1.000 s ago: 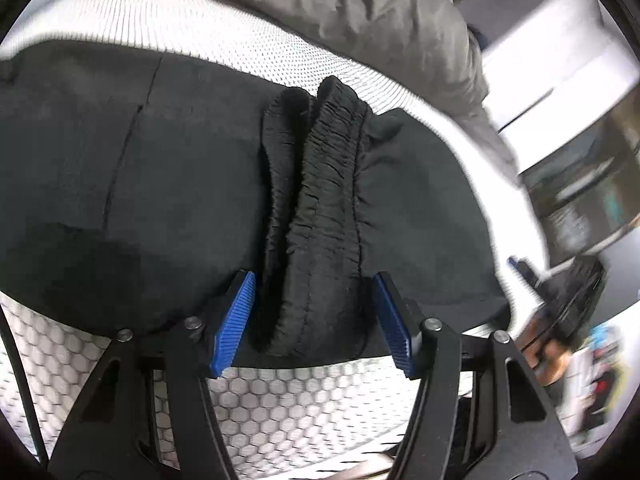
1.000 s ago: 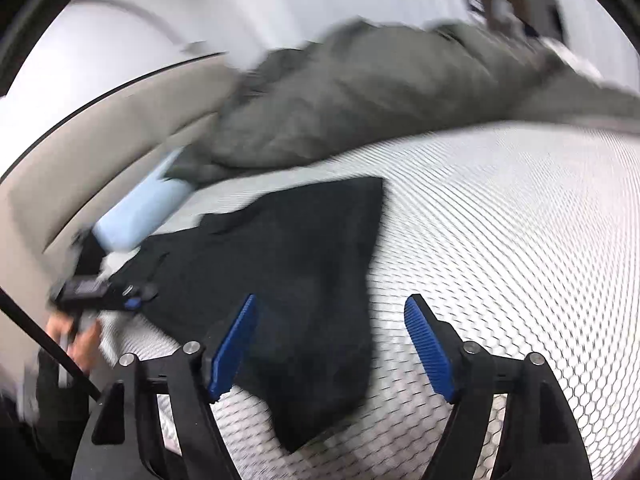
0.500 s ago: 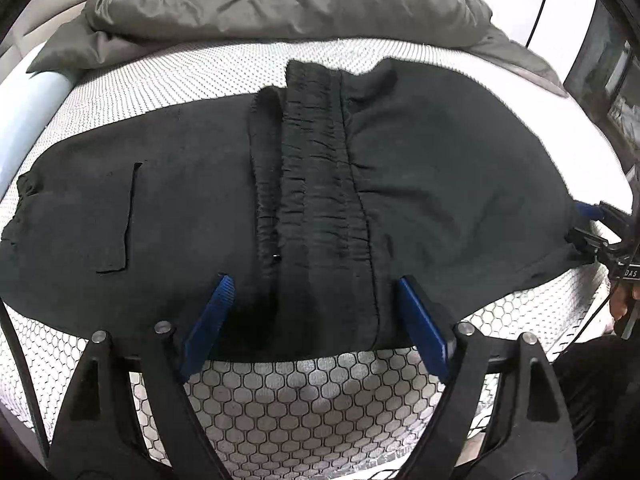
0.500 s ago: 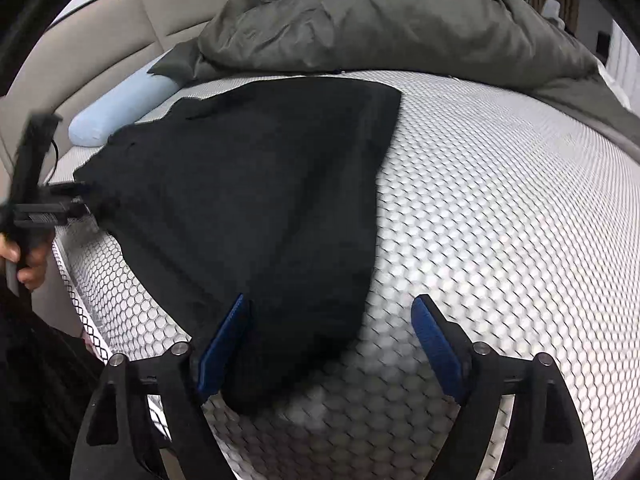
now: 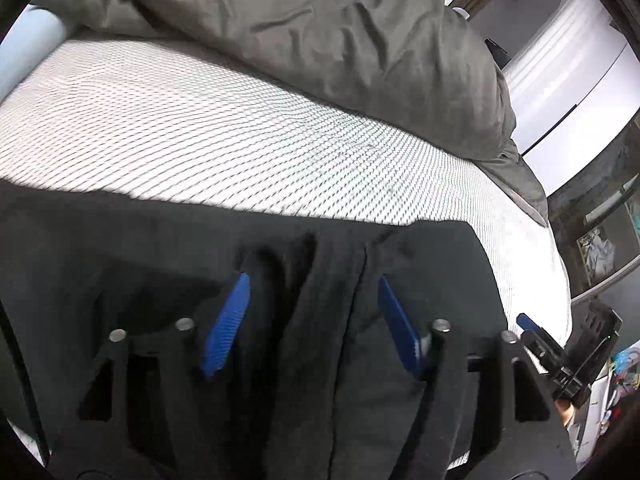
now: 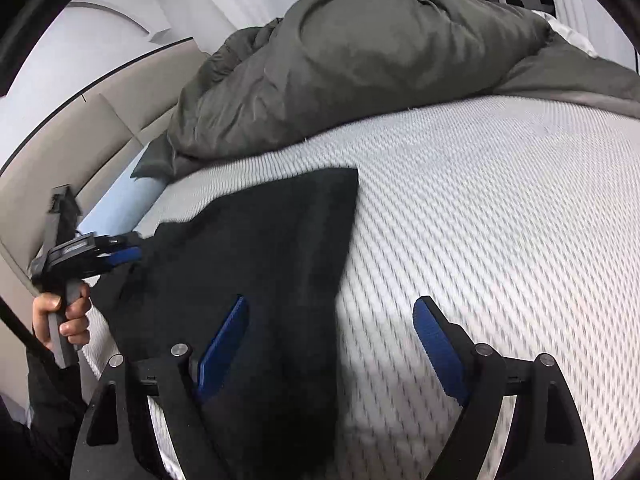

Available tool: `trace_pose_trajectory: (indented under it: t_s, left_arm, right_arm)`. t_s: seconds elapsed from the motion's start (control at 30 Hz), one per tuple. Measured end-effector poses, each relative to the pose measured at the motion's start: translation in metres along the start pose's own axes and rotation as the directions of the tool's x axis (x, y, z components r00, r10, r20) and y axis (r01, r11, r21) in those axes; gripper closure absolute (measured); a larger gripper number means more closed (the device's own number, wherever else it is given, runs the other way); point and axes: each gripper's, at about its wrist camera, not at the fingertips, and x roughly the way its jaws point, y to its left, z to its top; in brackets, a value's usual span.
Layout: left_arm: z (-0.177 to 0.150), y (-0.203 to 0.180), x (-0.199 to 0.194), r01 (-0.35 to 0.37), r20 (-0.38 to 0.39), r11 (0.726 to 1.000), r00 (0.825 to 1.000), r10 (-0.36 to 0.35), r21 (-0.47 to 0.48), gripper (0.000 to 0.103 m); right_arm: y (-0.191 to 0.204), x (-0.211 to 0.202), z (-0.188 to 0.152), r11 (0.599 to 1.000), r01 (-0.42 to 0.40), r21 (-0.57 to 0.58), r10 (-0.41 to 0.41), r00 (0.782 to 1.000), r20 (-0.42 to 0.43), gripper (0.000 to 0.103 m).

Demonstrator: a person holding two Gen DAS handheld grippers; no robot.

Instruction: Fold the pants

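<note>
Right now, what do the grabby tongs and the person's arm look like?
Both tongs, left and right, have black angular frames with triangular cut-outs, silver round bolts and ribbed blue pads. Seen from the right wrist, the left one is a black body on a grey pistol handle. A dark sleeve covers the person's left arm, and a black cable runs past it.
</note>
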Motion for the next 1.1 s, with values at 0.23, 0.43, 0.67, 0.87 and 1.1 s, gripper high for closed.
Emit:
trace_pose_trajectory:
  t_s: [0.23,0.43,0.67,0.87,1.1]
  left_arm:
    - [0.005,0.005,0.033,-0.076,-0.008,0.997,0.997,0.076,0.026,0.077]
    - [0.002,0.016,0.023,-0.064,-0.006,0.997,0.998,0.064,-0.037,0.071]
    - [-0.047,0.035,-0.066,-0.174,0.138,0.983,0.974,0.182,-0.065,0.028]
    - [-0.105,0.145,-0.136,-0.062,0.253,0.896,0.949,0.190,-0.440,0.024]
    - [-0.113,0.200,-0.119,0.027,0.212,0.790,0.968,0.132,-0.613,0.020]
  right_arm:
    - [-0.006,0.067,0.018,0.997,0.023,-0.069,-0.034,0.986,-0.163,0.017]
    - [0.006,0.053,0.014,0.994,0.046,-0.096,-0.058,0.990,-0.130,0.017]
    - [0.043,0.009,-0.008,0.982,-0.007,-0.188,0.005,1.000,-0.011,0.017]
    - [0.040,0.003,-0.015,0.993,-0.001,-0.122,0.003,1.000,0.011,0.017]
    - [0.056,-0.014,-0.012,0.993,-0.045,-0.106,0.056,0.993,0.105,0.014]
